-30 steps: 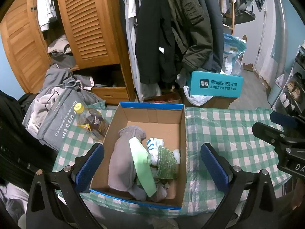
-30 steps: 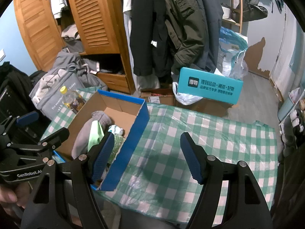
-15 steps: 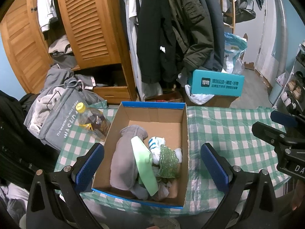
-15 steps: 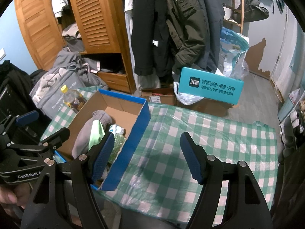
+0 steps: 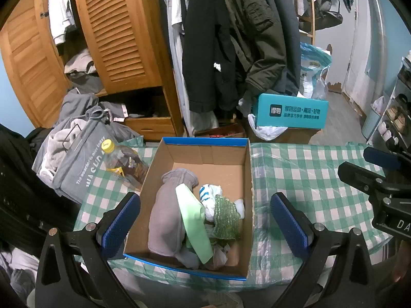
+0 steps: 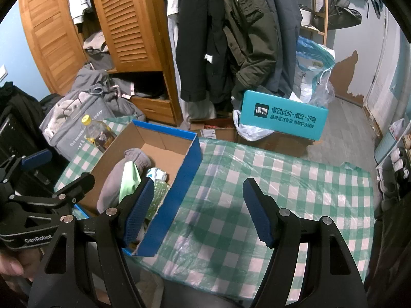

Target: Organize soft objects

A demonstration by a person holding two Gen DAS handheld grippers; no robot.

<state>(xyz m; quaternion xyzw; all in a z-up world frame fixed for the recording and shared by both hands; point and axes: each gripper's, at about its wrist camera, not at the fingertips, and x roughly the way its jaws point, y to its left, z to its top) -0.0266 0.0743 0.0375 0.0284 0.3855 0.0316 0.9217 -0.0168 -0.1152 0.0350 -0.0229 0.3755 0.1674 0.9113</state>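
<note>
on the far left a grey bag point(image 5: 74, 164) stuffed with clothes leans against the edge of the table point(image 5: 303, 174), which wears a green checked cloth under clear plastic. just beside the bag lies a bottle point(image 5: 123, 164) with a yellow cap, touching the left wall of the cardboard box point(image 5: 208, 154) with the blue rim.

my left claw point(image 5: 205, 220) hangs above the near end of that box, its blue pads spread wide, one on each side of the box, pinching nothing. inside the box the soft things are piled toward the near end: a grey cloth point(image 5: 167, 210) on the left, a pale green cloth point(image 5: 194, 220) draped over it, a white and blue sock point(image 5: 208, 195), and a sparkly green cloth point(image 5: 226, 215) against the right wall.

my right claw point(image 6: 197, 208) is over the bare checked cloth to the right of the box, also spread wide and empty; its left pad overlaps the box's near corner in view. beyond the table a teal box point(image 6: 282, 118) sits on the floor clutter under hanging coats point(image 6: 226, 33).
</note>
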